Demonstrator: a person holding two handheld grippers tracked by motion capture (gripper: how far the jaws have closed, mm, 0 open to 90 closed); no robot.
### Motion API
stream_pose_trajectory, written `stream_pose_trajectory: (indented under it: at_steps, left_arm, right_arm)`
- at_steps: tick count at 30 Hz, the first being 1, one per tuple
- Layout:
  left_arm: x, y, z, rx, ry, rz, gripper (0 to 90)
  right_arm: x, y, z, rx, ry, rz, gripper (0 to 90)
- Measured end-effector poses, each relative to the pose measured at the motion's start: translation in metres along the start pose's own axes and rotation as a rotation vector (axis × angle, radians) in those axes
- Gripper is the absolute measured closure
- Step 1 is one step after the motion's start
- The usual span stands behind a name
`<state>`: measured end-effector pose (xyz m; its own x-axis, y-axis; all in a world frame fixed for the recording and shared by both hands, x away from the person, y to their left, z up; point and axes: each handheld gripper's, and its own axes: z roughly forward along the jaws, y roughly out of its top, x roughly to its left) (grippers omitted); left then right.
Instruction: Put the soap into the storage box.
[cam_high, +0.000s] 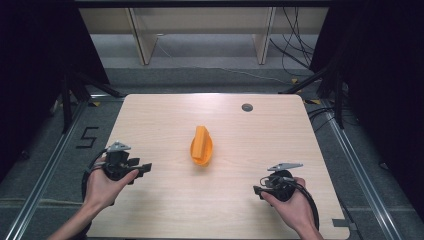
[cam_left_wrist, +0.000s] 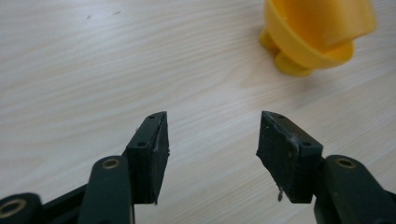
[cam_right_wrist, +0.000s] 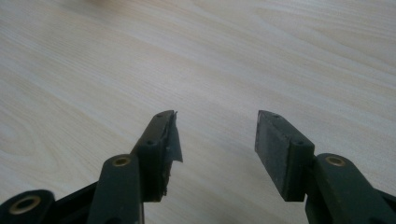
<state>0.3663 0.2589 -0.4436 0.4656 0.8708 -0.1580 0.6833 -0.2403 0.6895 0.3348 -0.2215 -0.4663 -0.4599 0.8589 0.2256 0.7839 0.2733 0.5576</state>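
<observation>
- One orange plastic holder (cam_high: 201, 146) stands mid-table (cam_high: 165, 210).
- Two grippers, left gripper (cam_high: 146, 168) and right gripper (cam_high: 256, 189), flank it, fingers spread, grasping nothing.

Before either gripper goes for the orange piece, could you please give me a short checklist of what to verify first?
1. Left gripper open: ok, jaws stand apart with bare wood between them.
2. Right gripper open: ok, nothing between its jaws.
3. Orange plastic piece free: ok, it sits near the middle of the table, apart from both grippers.
4. Piece stable: cannot tell; it seems to rest on small round feet in the left gripper view.
5. Left gripper aimed at the piece: not ok, it lies off to the upper right.
</observation>
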Motion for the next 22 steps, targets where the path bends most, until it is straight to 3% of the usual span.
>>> stream_pose_trajectory:
  at_steps: [3, 5, 9, 10, 11, 14, 15, 16, 22]
  left_arm:
    - [0.01, -0.016, -0.004, 0.006, 0.002, -0.01, 41.3]
    - [0.016, -0.024, -0.01, -0.016, -0.003, -0.017, 40.3]
    - [0.02, -0.027, -0.012, -0.027, -0.011, -0.043, 37.7]
    - [0.02, -0.026, -0.012, -0.047, -0.011, -0.045, 36.4]
    - [0.02, -0.026, -0.011, -0.06, -0.013, -0.044, 35.5]
    - [0.022, -0.026, -0.01, -0.061, -0.006, -0.046, 33.2]
    - [0.024, -0.026, -0.01, -0.049, -0.007, -0.036, 32.1]
    - [0.024, -0.026, -0.009, -0.06, -0.006, -0.046, 32.0]
    - [0.026, -0.027, -0.007, -0.059, -0.011, -0.055, 31.9]
  right_arm:
    - [0.0, 0.0, 0.0, -0.001, -0.001, 0.003, 48.8]
    - [0.0, 0.0, -0.001, -0.003, 0.004, 0.001, 48.7]
    - [0.001, 0.0, -0.001, -0.006, -0.007, 0.0, 48.8]
    - [0.002, 0.0, 0.0, -0.03, -0.03, 0.005, 48.8]
    - [0.003, 0.0, -0.002, -0.004, -0.058, 0.005, 48.7]
    - [0.002, -0.001, 0.0, -0.03, -0.049, 0.008, 48.7]
    - [0.003, 0.0, -0.002, -0.002, -0.057, 0.003, 48.7]
    - [0.003, 0.0, -0.001, -0.021, -0.056, 0.007, 48.7]
    - [0.003, 0.001, -0.002, -0.007, -0.057, 0.002, 48.8]
